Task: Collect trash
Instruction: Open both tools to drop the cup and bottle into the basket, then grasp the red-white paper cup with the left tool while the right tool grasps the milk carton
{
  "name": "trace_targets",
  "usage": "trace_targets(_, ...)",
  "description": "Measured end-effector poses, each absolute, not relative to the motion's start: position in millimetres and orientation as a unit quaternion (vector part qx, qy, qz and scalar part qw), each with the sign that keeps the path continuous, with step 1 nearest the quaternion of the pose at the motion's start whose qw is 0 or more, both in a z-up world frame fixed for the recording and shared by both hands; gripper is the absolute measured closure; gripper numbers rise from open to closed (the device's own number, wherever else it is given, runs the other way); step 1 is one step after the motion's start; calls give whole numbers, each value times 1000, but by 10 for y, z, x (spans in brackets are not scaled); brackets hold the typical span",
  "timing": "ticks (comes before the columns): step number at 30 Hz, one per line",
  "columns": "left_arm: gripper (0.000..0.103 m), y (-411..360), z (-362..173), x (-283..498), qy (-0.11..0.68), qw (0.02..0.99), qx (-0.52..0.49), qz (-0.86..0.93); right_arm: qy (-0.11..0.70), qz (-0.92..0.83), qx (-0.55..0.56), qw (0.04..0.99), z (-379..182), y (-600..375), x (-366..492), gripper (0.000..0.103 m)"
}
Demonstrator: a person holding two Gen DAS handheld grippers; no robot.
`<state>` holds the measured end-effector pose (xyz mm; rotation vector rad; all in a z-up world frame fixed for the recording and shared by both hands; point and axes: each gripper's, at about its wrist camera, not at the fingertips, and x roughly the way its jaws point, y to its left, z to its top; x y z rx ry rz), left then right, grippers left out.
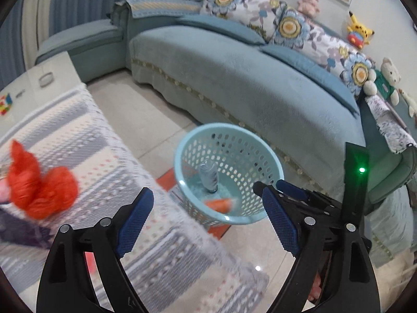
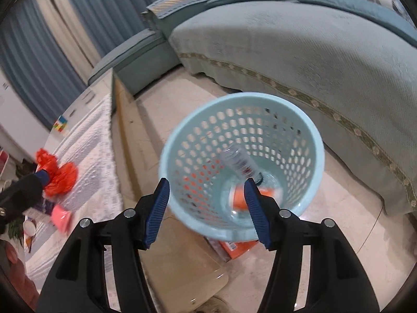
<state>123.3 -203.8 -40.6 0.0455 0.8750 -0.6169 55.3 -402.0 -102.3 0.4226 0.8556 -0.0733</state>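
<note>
Trash is split between two places: a clear plastic bottle (image 2: 241, 163) and an orange-and-white item (image 2: 238, 199) are seen lying inside the light blue perforated basket (image 2: 182, 208), which stands on the tiled floor (image 2: 325, 234) between the teal sofa (image 1: 234, 78) and the cloth-covered table (image 1: 78, 143). An orange flat object (image 2: 234, 247) is partly visible under the basket. A crumpled red plastic bag (image 1: 41, 182) is left on the striped tablecloth, with a pink item (image 2: 61, 216) just beside it. Left gripper (image 1: 206, 221) is held wide open, nothing between its blue pads, positioned over the table edge with the basket seen beyond it. Right gripper (image 2: 206, 208) is about half open, nothing clamped; it is aimed down into the basket mouth, and the orange-and-white item is seen past its fingertips, not touched. In the right wrist view, the left gripper's tip appears close to the red bag; contact cannot be told. A colourful cube (image 1: 5, 104) is seen farther along the table.
</note>
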Motion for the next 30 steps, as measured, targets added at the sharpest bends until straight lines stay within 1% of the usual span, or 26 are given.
trace_targets(5, 20, -1492, -9, 903, 374, 885, 2, -276, 376, 12, 167, 912, -608, -3572, 456, 47)
trace_targets(8, 20, -1039, 227, 727, 345, 904, -27, -253, 349, 37, 145, 925, -363, -3273, 396, 47)
trace_targets(14, 20, 17, 481, 461, 294, 943, -72, -136, 315, 92, 95, 940, -11, -2534, 346, 47)
trace_targets(20, 20, 1070, 303, 399, 309, 947, -83, 14, 311, 136, 45, 940, 55, -1841, 420, 47)
trace_targets(23, 21, 1549, 109, 426, 329, 935, -115, 63, 312, 154, 29, 937, 57, -1539, 527, 47)
trace_targets(27, 24, 1993, -153, 458, 347, 921, -153, 93, 313, 167, 21, 935, 91, -1234, 692, 47)
trace_targets(30, 24, 2187, -297, 540, 358, 911, -177, 105, 319, 168, 21, 932, 115, -1059, 918, 47)
